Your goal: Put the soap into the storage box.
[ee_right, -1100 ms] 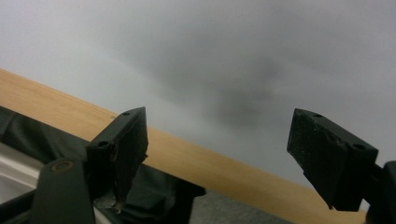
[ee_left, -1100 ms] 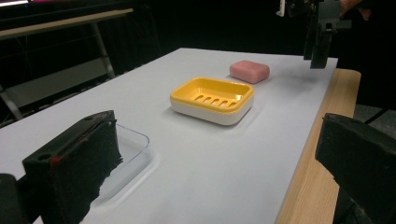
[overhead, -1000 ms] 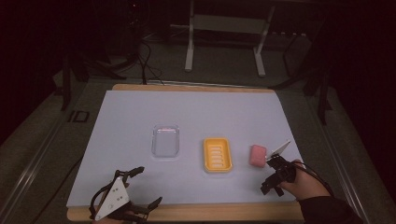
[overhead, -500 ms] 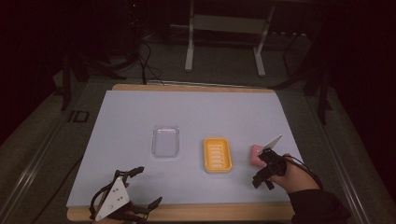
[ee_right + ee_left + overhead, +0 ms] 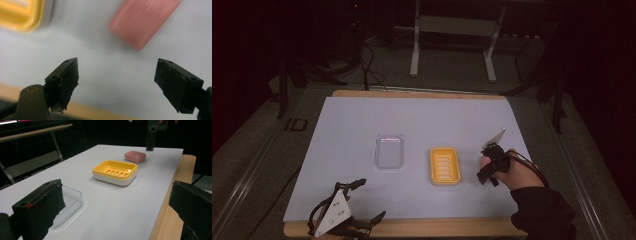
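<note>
- I'm bringing my right gripper [image 5: 488, 161] in on the pink soap bar [image 5: 143, 21]; this looks like the approach step, no contact yet.
- Right jaws are spread wide in the right gripper view, with nothing between them, just bare white table cover [image 5: 107, 75].
- The soap bar is sitting in the upper right of the right gripper view, blurred, ahead of the jaw tips and a bit right of centre line. In the left gripper view it's lying flat in the upper centre [image 5: 135, 156], just beyond the yellow soap dish [image 5: 115, 172], near but apart from it.
- In the high view the bar is mostly hidden behind my right hand [image 5: 517, 175]; the dish [image 5: 444, 165] is just left of it, at centre right.
- My left gripper [image 5: 343, 214] is parked at the lower left of the high view, jaws spread, holding nothing. The clear tray [image 5: 389, 151] is sitting at centre.
- Next move, my guess: pushing forward and slightly right until the bar sits between the jaws, then closing across its narrow sides. The dish is likely the drop target.
</note>
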Demonstrator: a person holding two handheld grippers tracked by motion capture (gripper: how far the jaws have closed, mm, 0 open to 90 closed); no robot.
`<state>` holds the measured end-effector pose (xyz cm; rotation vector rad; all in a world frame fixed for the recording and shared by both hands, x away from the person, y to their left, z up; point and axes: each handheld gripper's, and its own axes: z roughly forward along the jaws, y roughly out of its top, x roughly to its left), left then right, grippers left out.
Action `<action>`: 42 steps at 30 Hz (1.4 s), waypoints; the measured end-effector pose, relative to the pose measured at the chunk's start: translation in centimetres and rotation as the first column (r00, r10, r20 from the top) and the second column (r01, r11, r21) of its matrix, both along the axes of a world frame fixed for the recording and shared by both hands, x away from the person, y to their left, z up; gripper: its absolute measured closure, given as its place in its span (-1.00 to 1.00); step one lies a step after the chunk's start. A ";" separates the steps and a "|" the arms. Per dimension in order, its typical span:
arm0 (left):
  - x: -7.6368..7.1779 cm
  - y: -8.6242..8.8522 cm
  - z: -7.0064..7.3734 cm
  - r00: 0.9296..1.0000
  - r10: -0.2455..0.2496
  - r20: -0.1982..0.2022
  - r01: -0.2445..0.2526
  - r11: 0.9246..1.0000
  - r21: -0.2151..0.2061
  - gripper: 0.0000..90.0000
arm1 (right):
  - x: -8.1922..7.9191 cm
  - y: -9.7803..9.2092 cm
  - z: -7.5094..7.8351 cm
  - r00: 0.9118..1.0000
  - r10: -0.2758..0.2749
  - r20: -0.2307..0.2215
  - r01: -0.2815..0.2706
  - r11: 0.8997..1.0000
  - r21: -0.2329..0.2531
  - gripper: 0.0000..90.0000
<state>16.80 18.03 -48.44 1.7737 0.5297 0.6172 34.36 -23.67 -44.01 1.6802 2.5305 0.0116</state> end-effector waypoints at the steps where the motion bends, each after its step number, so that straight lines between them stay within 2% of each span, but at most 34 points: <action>1: 0.0 0.0 0.0 1.000 0.000 -0.001 0.000 1.000 0.000 -0.99 | 0.2 0.1 0.3 0.999 0.025 0.047 -0.024 0.999 -0.026 -0.63; 2: 0.0 0.0 0.0 1.000 0.000 0.000 0.000 1.000 0.001 -0.99 | 0.5 0.1 0.5 0.997 0.033 0.072 -0.030 0.999 -0.043 -0.65; 4: 0.0 0.0 0.0 1.000 -0.002 0.000 0.002 1.000 0.000 -0.99 | 0.8 0.1 0.8 0.997 0.026 0.078 -0.021 0.998 -0.057 -0.63; 6: 0.0 0.0 0.0 1.000 -0.002 0.000 0.002 1.000 0.002 -0.99 | 1.1 0.1 0.9 0.997 -0.051 0.053 0.055 0.996 -0.069 -0.59; 7: 0.0 0.0 0.0 1.000 -0.002 0.001 0.002 1.000 0.003 -0.99 | 1.3 0.1 1.0 0.995 -0.080 0.060 0.084 0.993 -0.079 -0.57; 8: 0.0 0.0 0.0 1.000 -0.003 0.000 0.003 1.000 0.003 -0.99 | 1.4 0.1 1.1 0.989 -0.129 0.071 0.135 0.988 -0.081 -0.52; 9: 0.0 0.0 0.0 1.000 -0.003 0.000 0.003 1.000 0.003 -0.99 | 1.5 0.0 1.2 0.980 -0.182 0.079 0.187 0.981 -0.060 -0.46; 10: 0.0 0.0 0.0 1.000 -0.003 0.000 0.003 1.000 0.005 -0.99 | 1.7 -0.1 1.2 0.973 -0.211 0.093 0.214 0.977 -0.023 -0.48; 11: 0.0 0.0 0.0 1.000 -0.002 0.000 0.002 1.000 0.007 -0.99 | 1.7 -0.1 1.2 0.961 -0.260 0.096 0.260 0.965 0.004 -0.49; 12: 0.0 0.0 0.0 1.000 -0.004 -0.001 0.004 1.000 0.007 -0.99 | 1.8 -0.2 1.1 0.958 -0.276 0.078 0.276 0.961 0.015 -0.45; 13: 0.0 0.0 0.0 1.000 -0.003 -0.001 0.003 1.000 0.007 -0.99 | 2.0 -0.2 0.9 0.958 -0.277 0.080 0.277 0.961 0.010 -0.44; 16: 0.0 -0.1 0.0 1.000 -0.003 -0.001 0.003 1.000 0.009 -0.99 | 2.5 -0.2 0.1 0.954 -0.298 0.043 0.297 0.955 0.015 -0.49; 20: 0.0 -0.1 0.0 1.000 -0.006 0.001 0.006 1.000 0.020 -0.99 | 3.4 -0.4 -1.0 0.947 -0.316 0.062 0.314 0.949 0.033 -0.49; 21: 0.0 -0.1 0.0 1.000 -0.007 0.001 0.007 1.000 0.022 -0.99 | 3.6 -0.4 -1.1 0.941 -0.334 0.057 0.332 0.942 0.046 -0.53; 22: 0.0 -0.1 0.0 1.000 -0.007 0.001 0.007 1.000 0.022 -0.99 | 3.6 -0.4 -1.1 0.941 -0.334 0.057 0.332 0.942 0.046 -0.53; 26: 0.0 -0.2 -0.1 1.000 -0.004 0.002 0.004 0.999 0.034 -0.99 | 4.6 -0.4 -2.1 0.931 -0.363 0.038 0.361 0.931 0.059 -0.52; 28: -0.1 -0.3 -0.1 1.000 -0.004 0.003 0.003 0.999 0.036 -0.99 | 4.9 -0.4 -2.8 0.922 -0.384 0.041 0.381 0.922 0.074 -0.52; 30: -0.1 -0.2 -0.1 1.000 -0.005 0.004 0.005 0.999 0.037 -0.99 | 5.1 -0.6 -3.3 0.916 -0.399 0.047 0.395 0.916 0.064 -0.52; 35: -0.1 -0.3 -0.1 1.000 -0.007 0.004 0.007 0.999 0.038 -0.99 | 5.5 -1.0 -4.2 0.906 -0.416 0.080 0.411 0.909 0.065 -0.53; 37: -0.1 -0.3 -0.1 1.000 -0.007 0.003 0.007 0.999 0.038 -0.99 | 5.6 -1.1 -4.4 0.898 -0.431 0.088 0.425 0.902 0.074 -0.47; 40: 0.0 -0.3 -0.1 1.000 -0.008 0.003 0.007 0.999 0.039 -0.99 | 5.6 -1.1 -4.7 0.901 -0.428 0.078 0.423 0.903 0.067 -0.49; 42: -0.1 -0.3 -0.1 1.000 -0.008 0.002 0.007 0.999 0.040 -0.99 | 5.7 -1.0 -5.2 0.902 -0.427 0.072 0.425 0.904 0.040 -0.44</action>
